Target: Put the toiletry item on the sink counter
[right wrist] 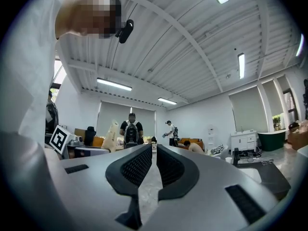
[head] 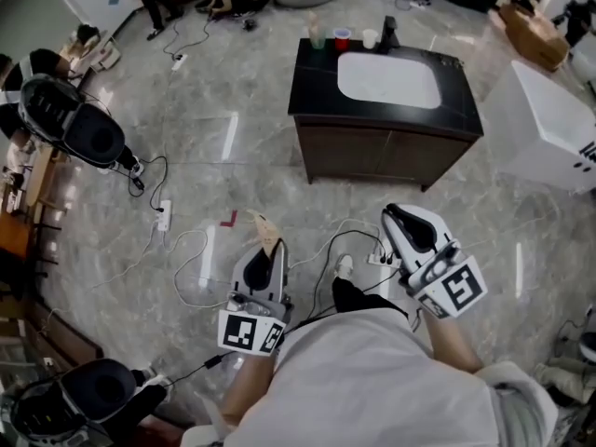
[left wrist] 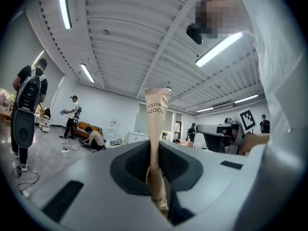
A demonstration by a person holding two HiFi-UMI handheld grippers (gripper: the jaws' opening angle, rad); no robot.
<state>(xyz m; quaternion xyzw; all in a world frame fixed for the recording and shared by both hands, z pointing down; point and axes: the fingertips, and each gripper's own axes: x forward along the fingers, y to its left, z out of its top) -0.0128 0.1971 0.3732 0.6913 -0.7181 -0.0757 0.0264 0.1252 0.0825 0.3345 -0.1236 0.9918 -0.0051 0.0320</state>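
Note:
A tan paper toothbrush packet (head: 264, 227) sticks out ahead of my left gripper (head: 270, 250), which is shut on its lower end. In the left gripper view the packet (left wrist: 157, 119) stands upright between the dark pads of the left gripper (left wrist: 155, 150). My right gripper (head: 402, 218) is held beside it at waist height, and in its own view the right gripper (right wrist: 154, 153) is shut with nothing between the pads. The black sink counter (head: 317, 73) with a white basin (head: 389, 79) stands a few steps ahead on the grey floor.
A green bottle (head: 317, 33), a red cup (head: 342, 38), a white cup (head: 371, 37) and a black faucet (head: 389, 30) line the counter's back edge. A white box (head: 549, 124) stands at the right. Cables and a power strip (head: 164, 214) lie on the floor at the left.

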